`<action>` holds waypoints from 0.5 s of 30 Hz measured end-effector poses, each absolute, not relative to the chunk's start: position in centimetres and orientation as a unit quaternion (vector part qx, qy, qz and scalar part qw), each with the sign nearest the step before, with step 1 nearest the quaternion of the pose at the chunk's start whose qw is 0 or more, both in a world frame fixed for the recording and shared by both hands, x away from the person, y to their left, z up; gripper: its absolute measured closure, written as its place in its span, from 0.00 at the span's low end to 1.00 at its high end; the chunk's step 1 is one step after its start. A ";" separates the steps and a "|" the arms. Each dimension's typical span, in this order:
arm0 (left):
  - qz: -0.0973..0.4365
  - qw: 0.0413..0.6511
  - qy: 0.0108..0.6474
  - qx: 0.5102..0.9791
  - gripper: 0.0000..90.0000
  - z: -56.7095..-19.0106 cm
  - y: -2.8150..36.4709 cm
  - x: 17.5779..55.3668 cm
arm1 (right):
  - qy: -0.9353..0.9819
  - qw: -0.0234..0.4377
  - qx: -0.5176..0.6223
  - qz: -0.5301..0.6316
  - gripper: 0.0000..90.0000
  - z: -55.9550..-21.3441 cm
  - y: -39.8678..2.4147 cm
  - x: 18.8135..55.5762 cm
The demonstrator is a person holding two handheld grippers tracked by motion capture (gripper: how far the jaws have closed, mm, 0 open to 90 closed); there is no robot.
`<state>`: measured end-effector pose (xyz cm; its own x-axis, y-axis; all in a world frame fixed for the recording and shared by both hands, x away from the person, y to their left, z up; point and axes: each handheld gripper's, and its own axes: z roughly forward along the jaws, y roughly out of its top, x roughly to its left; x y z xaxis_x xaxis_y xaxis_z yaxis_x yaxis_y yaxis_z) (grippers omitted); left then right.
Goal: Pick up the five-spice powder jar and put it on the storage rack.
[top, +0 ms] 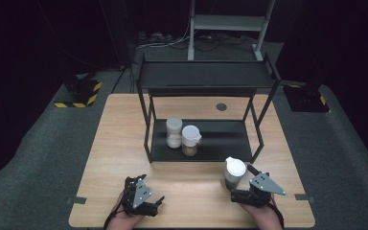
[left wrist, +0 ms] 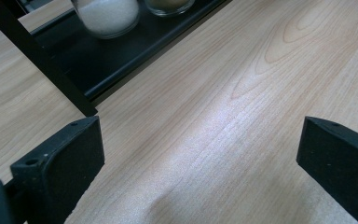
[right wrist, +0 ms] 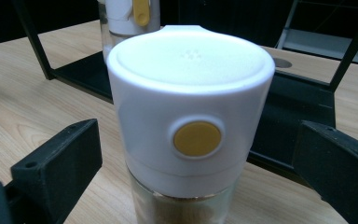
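A glass jar with a white lid [top: 235,171] and brown contents stands on the table in front of the rack's right side. My right gripper [top: 242,183] is open around it. In the right gripper view the lid [right wrist: 191,93] with its yellow button sits between the jaws of the right gripper [right wrist: 198,140], touching neither. On the rack's lower shelf [top: 220,139] stand a jar of white grains [top: 174,132] and a white-lidded jar of brown contents [top: 190,140]. My left gripper [top: 155,201] is open over bare table near the front edge, its jaws wide apart in the left gripper view [left wrist: 200,135].
The black two-tier rack [top: 206,76] stands mid-table, its posts [left wrist: 42,60] at each corner. The right half of its lower shelf is bare. A round grommet [top: 221,106] sits in the tabletop behind it. Wood table [top: 120,139] extends left of the rack.
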<state>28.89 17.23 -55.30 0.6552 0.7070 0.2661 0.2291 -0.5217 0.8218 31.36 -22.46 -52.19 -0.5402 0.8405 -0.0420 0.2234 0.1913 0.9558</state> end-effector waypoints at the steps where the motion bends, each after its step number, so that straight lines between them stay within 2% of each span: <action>1: 0.301 0.397 0.286 0.819 0.01 -55.3 17.2 28.9 | 0.711 0.300 0.375 0.515 0.02 -52.2 -22.5 31.4; 15: 0.301 0.397 0.286 0.819 0.01 -55.3 17.2 28.9 | 0.707 0.280 0.378 0.528 0.19 -53.2 -22.4 31.5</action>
<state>28.90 17.24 -55.29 0.6559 0.7068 0.2652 0.2297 -0.5214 0.8218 31.55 -22.43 -53.20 -0.5574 0.8302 0.0027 0.2383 0.1568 0.9584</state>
